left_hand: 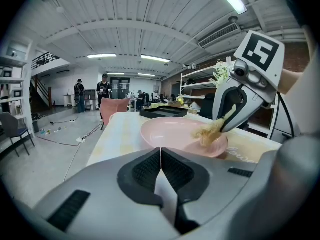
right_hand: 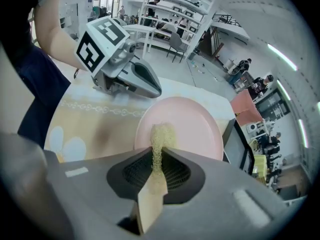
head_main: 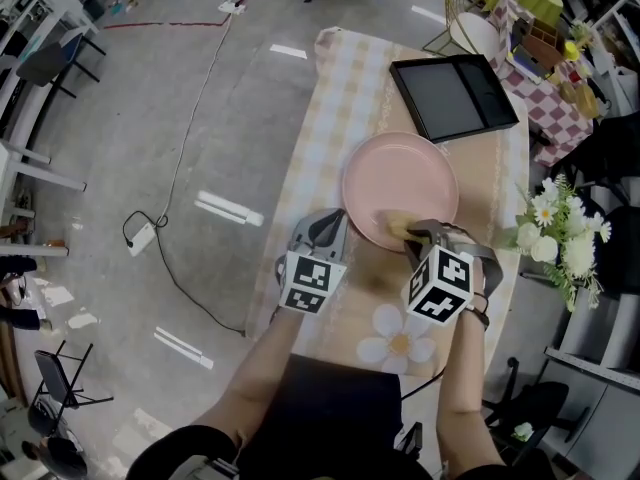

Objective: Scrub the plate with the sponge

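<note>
Sponge (right_hand: 161, 133) pinched in right claw (right_hand: 159, 154) rests on plate (right_hand: 197, 126) near its rim.

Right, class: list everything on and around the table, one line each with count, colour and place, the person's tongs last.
plate: one, pink, middle of the table.
sponge: one, yellowish, on the plate's near part.
tray: one, black, beyond the plate.
table: one, pale checked cloth over it.
flowers: one bunch, white, right of the table.
left tongs: one, grey, shut, empty, by the plate's near-left rim.
right tongs: one, grey, shut on the sponge.
</note>
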`<move>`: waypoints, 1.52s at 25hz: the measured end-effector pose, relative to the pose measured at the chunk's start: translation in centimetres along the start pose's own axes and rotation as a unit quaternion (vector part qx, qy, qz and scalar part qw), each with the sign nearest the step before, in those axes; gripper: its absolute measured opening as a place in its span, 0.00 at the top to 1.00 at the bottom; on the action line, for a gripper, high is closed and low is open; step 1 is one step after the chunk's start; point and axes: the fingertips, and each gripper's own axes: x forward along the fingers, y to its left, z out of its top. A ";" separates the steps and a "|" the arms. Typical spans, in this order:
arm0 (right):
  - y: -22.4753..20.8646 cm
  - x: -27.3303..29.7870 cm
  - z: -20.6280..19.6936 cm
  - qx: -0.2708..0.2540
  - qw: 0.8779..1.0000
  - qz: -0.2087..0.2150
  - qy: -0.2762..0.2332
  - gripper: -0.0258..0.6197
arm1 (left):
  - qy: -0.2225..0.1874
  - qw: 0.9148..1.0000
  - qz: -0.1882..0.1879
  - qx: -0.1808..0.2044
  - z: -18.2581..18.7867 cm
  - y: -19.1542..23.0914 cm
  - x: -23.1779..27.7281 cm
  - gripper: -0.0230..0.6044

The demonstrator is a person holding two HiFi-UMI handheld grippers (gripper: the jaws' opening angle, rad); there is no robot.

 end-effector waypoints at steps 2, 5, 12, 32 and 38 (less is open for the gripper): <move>-1.2 0.2 -0.4 0.008 1.000 -0.023 0.003 0.89 | -0.001 1.000 0.002 -0.001 0.0 0.0 0.0 0.94; -3.2 0.3 -0.6 0.020 0.998 -0.060 0.000 0.89 | -0.002 1.000 0.002 -0.003 0.1 0.0 0.0 0.94; -8.0 0.6 -0.6 0.014 0.986 -0.164 0.000 0.89 | -0.001 1.000 -0.001 -0.007 0.2 0.0 -0.1 0.94; -14.2 5.0 -1.4 -0.056 0.964 -0.259 0.038 0.89 | -0.005 1.000 -0.019 -0.013 0.4 -0.2 -0.4 0.94; -14.5 6.4 -1.9 -0.068 0.963 -0.256 0.052 0.89 | -0.006 1.000 -0.022 -0.013 0.4 -0.3 -0.4 0.94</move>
